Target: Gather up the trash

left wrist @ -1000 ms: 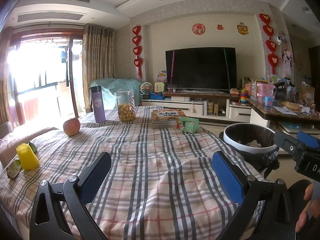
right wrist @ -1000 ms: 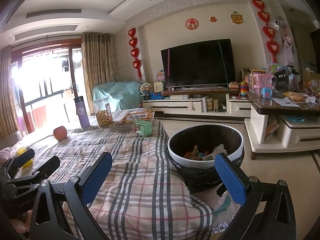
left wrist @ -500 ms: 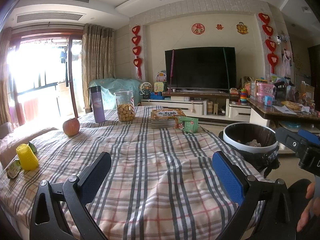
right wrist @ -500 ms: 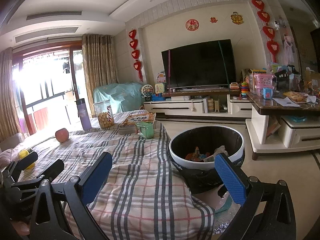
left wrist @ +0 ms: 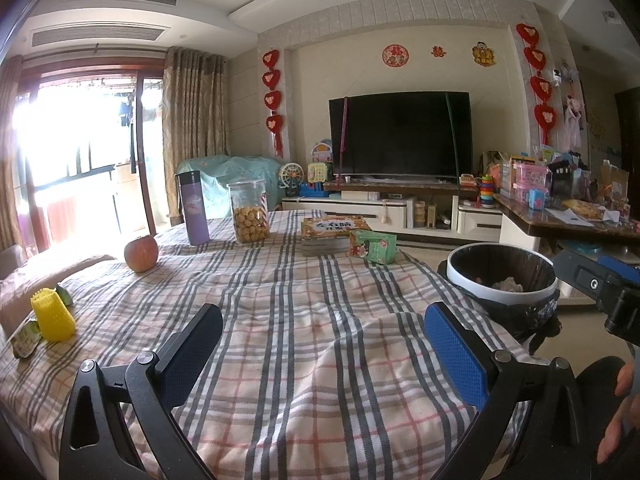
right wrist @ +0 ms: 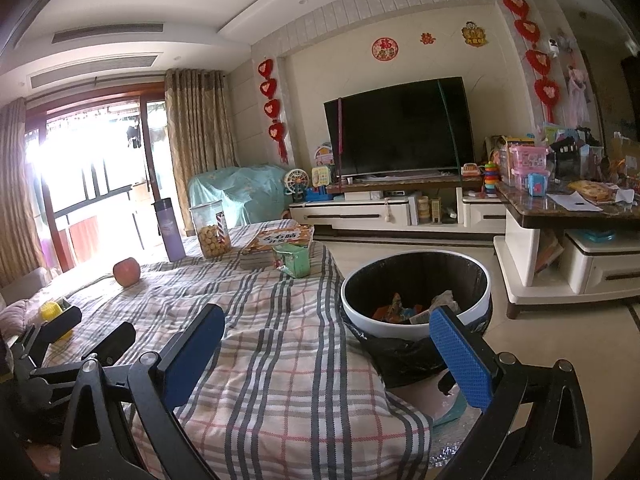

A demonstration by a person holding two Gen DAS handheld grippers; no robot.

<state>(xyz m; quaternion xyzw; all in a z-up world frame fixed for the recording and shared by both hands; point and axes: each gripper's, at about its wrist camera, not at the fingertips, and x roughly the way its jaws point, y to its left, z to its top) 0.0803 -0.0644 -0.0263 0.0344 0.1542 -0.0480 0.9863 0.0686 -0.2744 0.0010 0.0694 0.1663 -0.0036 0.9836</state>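
Both grippers, my left gripper (left wrist: 324, 344) and right gripper (right wrist: 326, 344), hang released and empty above the plaid-clothed tabletop (left wrist: 312, 320); the round white black-lined trash bin (right wrist: 416, 300) beside it already holds wrappers, while the small green packet (left wrist: 24, 342) at the far left edge looks uncollected.

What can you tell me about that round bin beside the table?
The round white-rimmed waste bin stands upright on the tiled floor, close against the right edge of the checked tablecloth. A black plastic liner covers its inside and bunches outside below the rim. It is open, with colourful wrappers and crumpled paper at the bottom.
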